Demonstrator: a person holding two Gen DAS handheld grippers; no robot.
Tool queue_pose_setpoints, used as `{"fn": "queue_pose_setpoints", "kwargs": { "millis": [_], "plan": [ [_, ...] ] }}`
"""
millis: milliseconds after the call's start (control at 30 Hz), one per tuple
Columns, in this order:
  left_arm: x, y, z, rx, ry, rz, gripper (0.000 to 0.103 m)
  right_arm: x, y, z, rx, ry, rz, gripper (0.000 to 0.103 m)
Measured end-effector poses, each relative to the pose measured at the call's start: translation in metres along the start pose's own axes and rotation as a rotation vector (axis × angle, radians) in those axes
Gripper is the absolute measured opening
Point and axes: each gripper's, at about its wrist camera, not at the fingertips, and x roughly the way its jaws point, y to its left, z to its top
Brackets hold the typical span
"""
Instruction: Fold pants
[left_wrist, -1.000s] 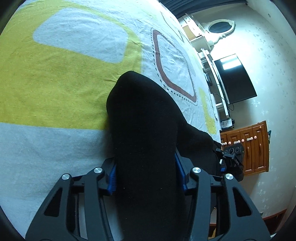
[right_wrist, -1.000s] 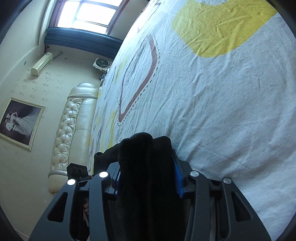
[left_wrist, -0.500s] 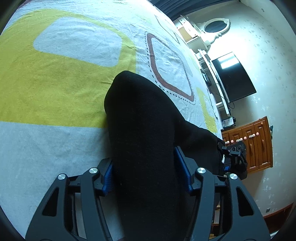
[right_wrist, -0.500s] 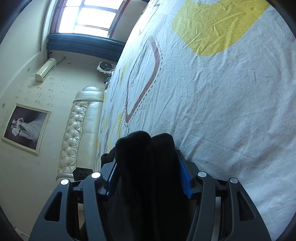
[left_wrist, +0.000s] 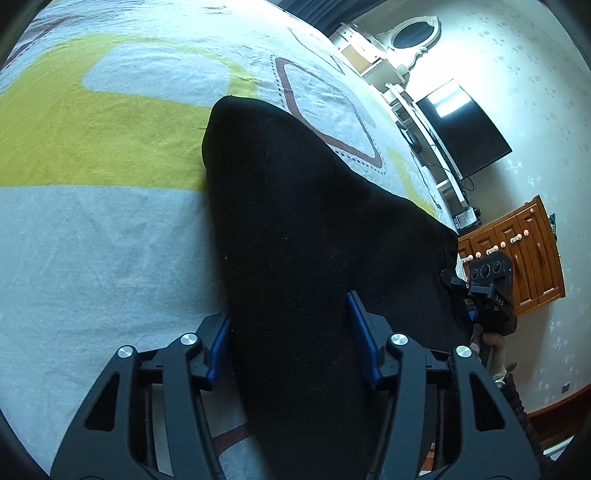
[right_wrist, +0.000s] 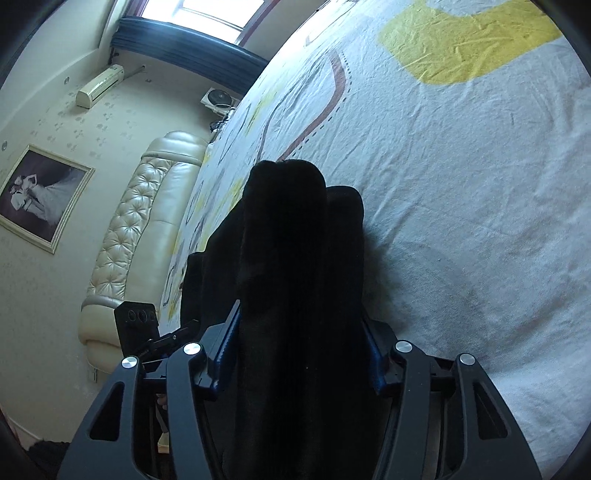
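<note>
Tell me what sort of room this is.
Most likely a home bedroom: a bed with a patterned sheet, a tufted cream headboard, and a wall-mounted television beside a wooden cabinet.

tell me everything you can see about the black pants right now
The black pants look like soft, matte knit fabric, bunched into thick folds. One bundle runs between the blue pads of the left claw, another between those of the right claw; both claws have just been closing on it. The cloth drapes forward onto the patterned bedsheet, with a rounded folded end farthest from the claws.
</note>
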Motion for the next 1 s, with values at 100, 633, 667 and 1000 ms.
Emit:
{"fn": "queue_pose_setpoints", "kwargs": {
  "millis": [100, 633, 667, 1000],
  "plan": [
    [-0.002, -0.003, 0.001, 0.002, 0.000, 0.028, 0.047, 0.000, 0.002, -0.002, 0.004, -0.018, -0.015, 0.053],
    [-0.018, 0.003, 0.004, 0.001, -0.002, 0.086, 0.039, 0.003, 0.010, -0.010, 0.048, -0.053, -0.014, 0.053],
    [-0.020, 0.005, 0.004, 0.000, -0.003, 0.089, 0.038, 0.005, 0.011, -0.010, 0.047, -0.049, -0.014, 0.053],
    [-0.044, 0.031, 0.007, -0.033, -0.009, 0.114, 0.038, 0.029, 0.028, -0.015, 0.041, -0.018, -0.002, 0.053]
  ]
}}
